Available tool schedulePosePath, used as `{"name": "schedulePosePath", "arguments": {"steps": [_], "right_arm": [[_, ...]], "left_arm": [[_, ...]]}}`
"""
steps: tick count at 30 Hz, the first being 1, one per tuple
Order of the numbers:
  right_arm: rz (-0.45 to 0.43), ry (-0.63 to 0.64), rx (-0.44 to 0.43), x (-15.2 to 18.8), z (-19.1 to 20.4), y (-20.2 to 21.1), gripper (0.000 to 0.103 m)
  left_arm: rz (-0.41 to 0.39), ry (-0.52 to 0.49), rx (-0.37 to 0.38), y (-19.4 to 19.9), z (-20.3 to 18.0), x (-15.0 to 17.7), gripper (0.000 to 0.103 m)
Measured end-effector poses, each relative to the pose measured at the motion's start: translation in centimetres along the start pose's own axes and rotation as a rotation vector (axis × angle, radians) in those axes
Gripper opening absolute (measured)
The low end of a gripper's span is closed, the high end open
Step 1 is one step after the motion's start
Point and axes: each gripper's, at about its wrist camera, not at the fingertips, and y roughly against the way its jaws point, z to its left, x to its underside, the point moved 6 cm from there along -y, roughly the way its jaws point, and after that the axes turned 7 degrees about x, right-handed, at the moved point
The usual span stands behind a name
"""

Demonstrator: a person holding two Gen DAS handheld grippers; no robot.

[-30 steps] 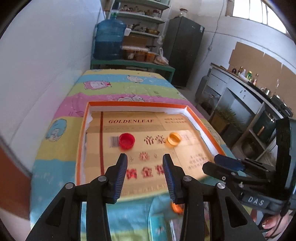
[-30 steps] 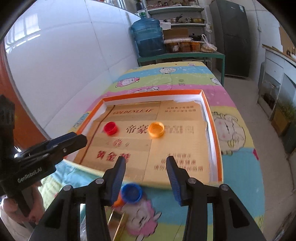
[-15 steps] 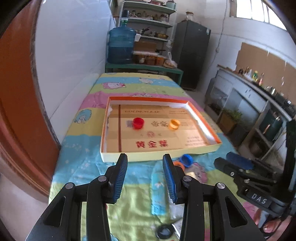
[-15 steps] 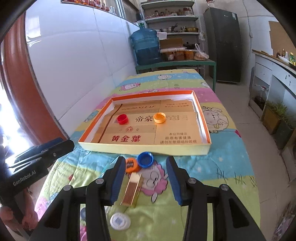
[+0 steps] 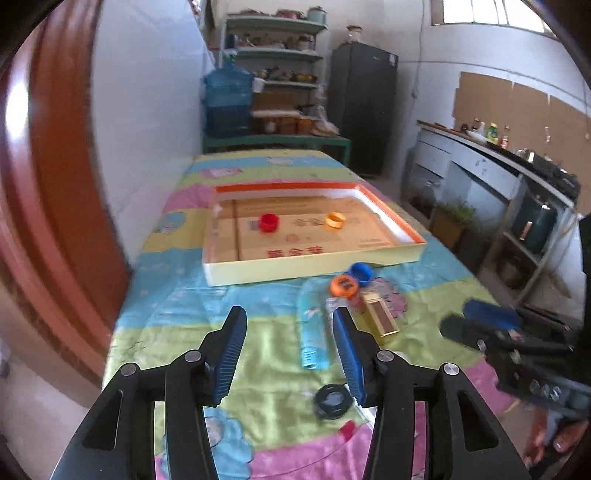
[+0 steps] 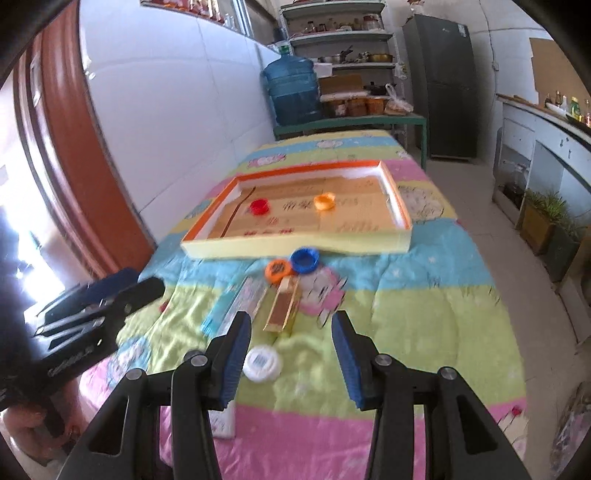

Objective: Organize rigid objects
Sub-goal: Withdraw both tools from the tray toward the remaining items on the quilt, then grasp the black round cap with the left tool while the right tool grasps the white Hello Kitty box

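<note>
We see white walls, a dark fridge (image 6: 439, 81) at 1 o'clock, shelves (image 6: 336, 33) with a blue water jug (image 6: 291, 90) at 12, a counter (image 5: 498, 162) at 3, and a red-brown door frame (image 6: 70, 147) at 9.

A home kitchen: dark fridge (image 6: 439, 81), shelves of pots (image 6: 340, 44), water jug (image 6: 291, 88), counter with bottles (image 5: 491, 144).

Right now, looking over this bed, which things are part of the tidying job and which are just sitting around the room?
Part of the job:
- shallow orange-rimmed cardboard tray
- red cap and orange cap in the tray
- blue cap, orange lid, gold box, white round lid, on the blanket

Just lying about:
- blue water jug
- dark fridge
- shelf clutter
</note>
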Motion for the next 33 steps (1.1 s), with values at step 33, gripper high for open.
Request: {"name": "schedulePosePath", "arguments": {"steps": [33], "right_arm": [[0.147, 0.233, 0.049, 5.7, 7.3, -4.6, 0.045]], "left_arm": [[0.062, 0.091, -0.014, 0.0, 2.4, 4.2, 0.053]]}}
